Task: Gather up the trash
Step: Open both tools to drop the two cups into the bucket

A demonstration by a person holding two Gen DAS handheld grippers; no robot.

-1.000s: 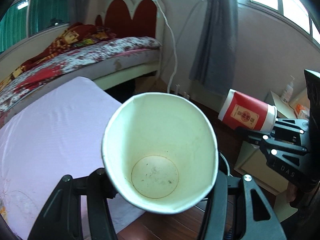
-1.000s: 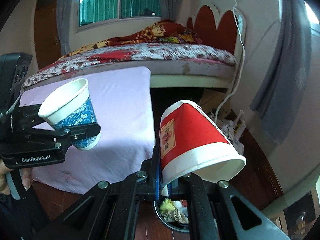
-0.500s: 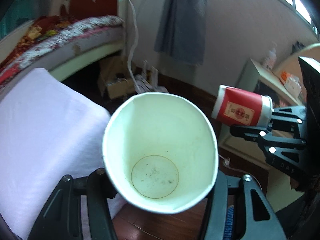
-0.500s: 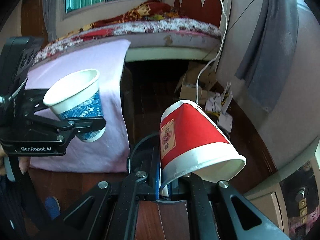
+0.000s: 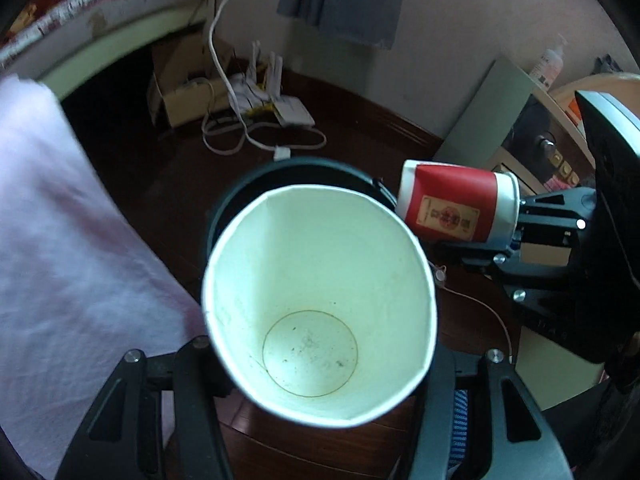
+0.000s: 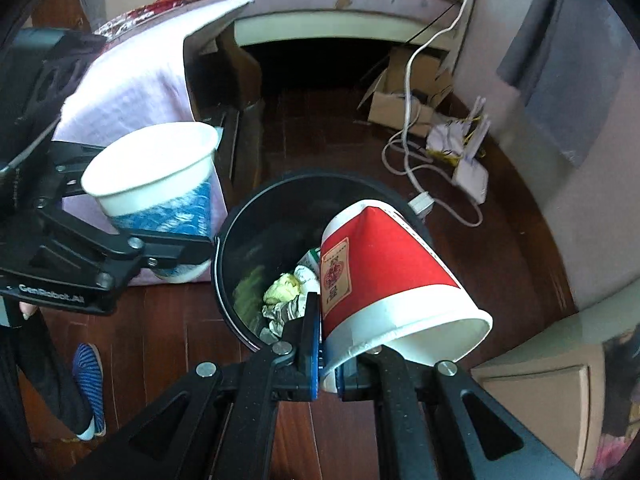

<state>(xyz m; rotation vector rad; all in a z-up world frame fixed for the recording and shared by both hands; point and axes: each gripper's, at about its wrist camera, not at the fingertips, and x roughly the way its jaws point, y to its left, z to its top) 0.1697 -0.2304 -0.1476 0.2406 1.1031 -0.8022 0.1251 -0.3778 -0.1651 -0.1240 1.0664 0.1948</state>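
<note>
Dark wood floor (image 6: 328,128) fills both our views, and up at twelve o'clock in the right wrist view we see the bed (image 6: 344,8) with a pale pink sheet (image 6: 132,80) draped down at ten. Dead centre sits the black trash bin (image 6: 240,240), round and open, with crumpled paper and scraps (image 6: 286,292) lying in its bottom. At two o'clock from the bin a cardboard box (image 6: 394,108) lies on the floor with a white cable (image 6: 416,184) looped beside it.

Now the cups. Our right tongs (image 6: 329,372) are clenched tight on the rim of the red paper cup (image 6: 384,264), pinching its wall flat; the cup is tipped on its side, base pointing over the bin's mouth at four o'clock. Our left tongs (image 5: 320,364) are grasping the white cup with the blue pattern (image 6: 160,184) across its body, mouth facing the left camera, so we look straight down at a stained ring on its bottom (image 5: 310,354). From the right view that cup hangs at nine o'clock of the bin, just outside its rim, in front of the pink sheet. At seven o'clock, a blue striped slipper (image 6: 90,376) on the floor.
</note>
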